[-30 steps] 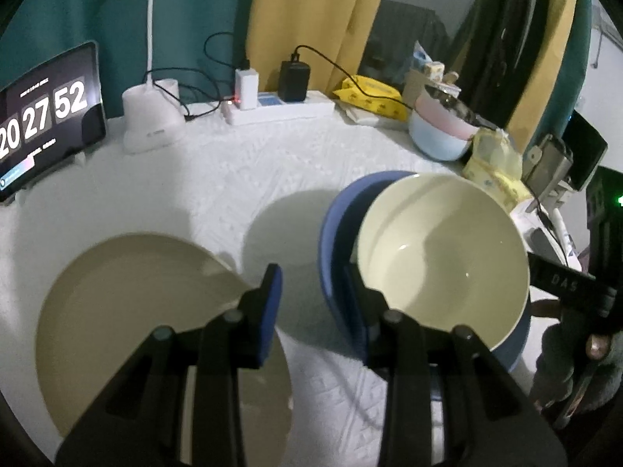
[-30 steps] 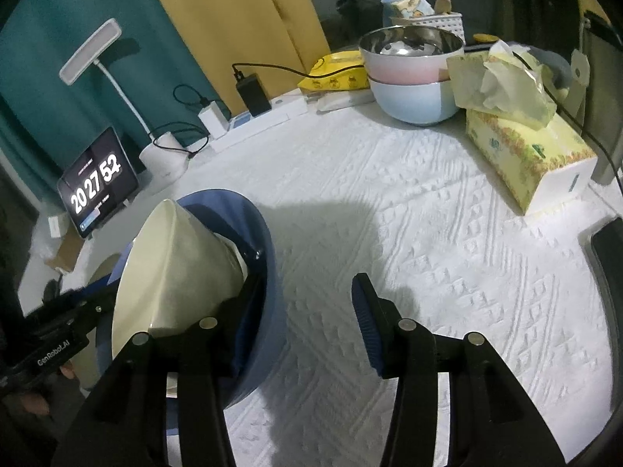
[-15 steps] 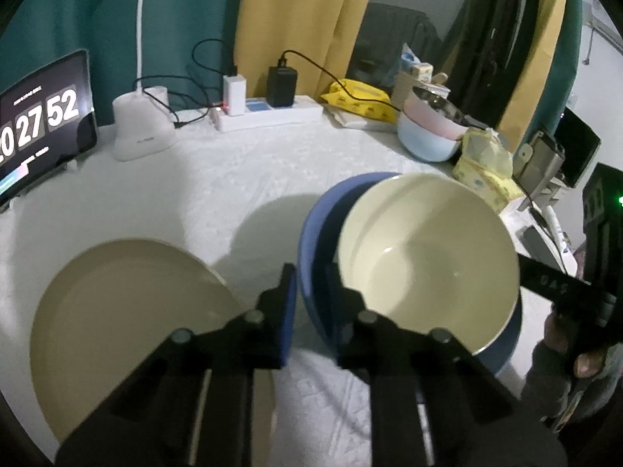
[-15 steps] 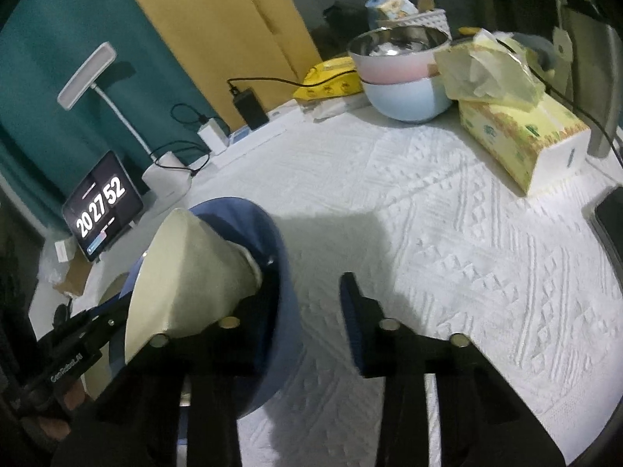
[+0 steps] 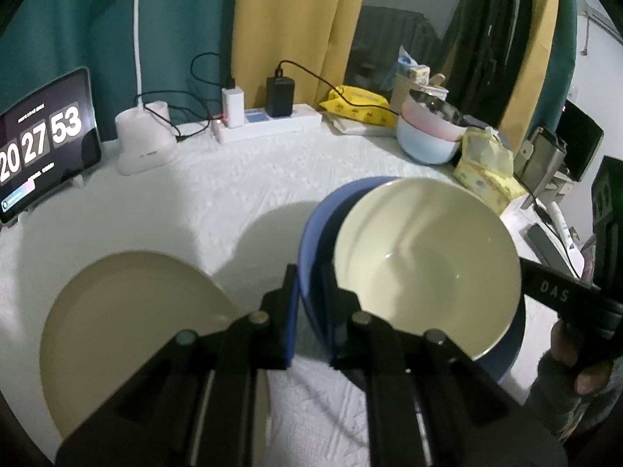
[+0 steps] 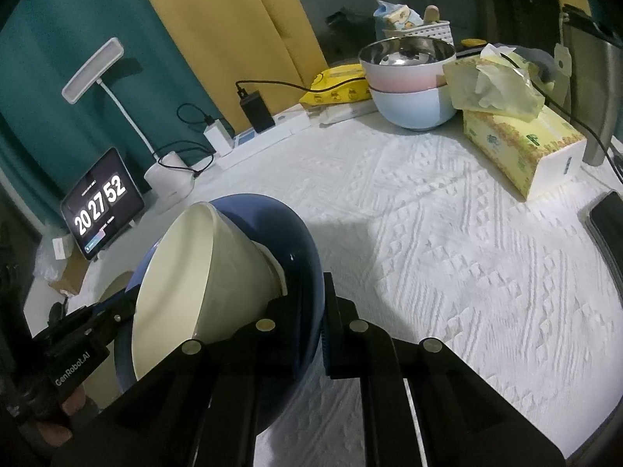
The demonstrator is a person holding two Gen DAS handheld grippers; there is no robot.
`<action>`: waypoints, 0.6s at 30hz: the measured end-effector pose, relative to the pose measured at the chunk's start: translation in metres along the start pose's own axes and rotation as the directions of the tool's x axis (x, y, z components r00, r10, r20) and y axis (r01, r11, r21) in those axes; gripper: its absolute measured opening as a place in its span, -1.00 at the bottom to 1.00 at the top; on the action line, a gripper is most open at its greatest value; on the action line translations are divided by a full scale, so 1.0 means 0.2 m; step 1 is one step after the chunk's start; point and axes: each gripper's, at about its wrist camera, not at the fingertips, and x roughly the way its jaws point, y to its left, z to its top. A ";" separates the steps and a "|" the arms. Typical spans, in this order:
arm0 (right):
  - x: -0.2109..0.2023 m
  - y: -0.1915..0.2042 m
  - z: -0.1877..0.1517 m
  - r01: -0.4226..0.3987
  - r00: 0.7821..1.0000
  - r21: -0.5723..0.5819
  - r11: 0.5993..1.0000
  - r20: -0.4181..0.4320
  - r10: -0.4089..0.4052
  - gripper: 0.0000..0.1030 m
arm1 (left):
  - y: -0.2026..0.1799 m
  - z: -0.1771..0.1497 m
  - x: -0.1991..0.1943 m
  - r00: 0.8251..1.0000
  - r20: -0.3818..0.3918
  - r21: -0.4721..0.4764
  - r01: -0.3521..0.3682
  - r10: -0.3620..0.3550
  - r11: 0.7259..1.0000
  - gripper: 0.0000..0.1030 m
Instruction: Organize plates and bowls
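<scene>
Blue bowl [image 5: 311, 233] with the cream bowl [image 5: 424, 268] nested inside sits tilted between our two grippers, clear of the cloth as far as we can judge. Left gripper [image 5: 311, 311] is pinching the blue rim on its near side; right gripper [image 6: 311, 311] is pinching the opposite rim, one finger inside, one outside. Cream plate [image 5: 136, 330] lies flat on the cloth to the left of the left gripper, just beside the bowls.

Step in hand, we judge: carry the pair as one. Notes for doing it well: keep both pinches firm, move both hands together, level the tilt so the cream bowl does not slide out, lower gently before letting go
</scene>
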 end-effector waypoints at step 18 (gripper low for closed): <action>-0.14 0.10 0.05 0.003 0.999 -0.034 0.999 0.044 -0.002 -0.82 | 0.00 0.04 -0.17 0.997 0.075 0.016 -0.002 0.001 1.000 -0.82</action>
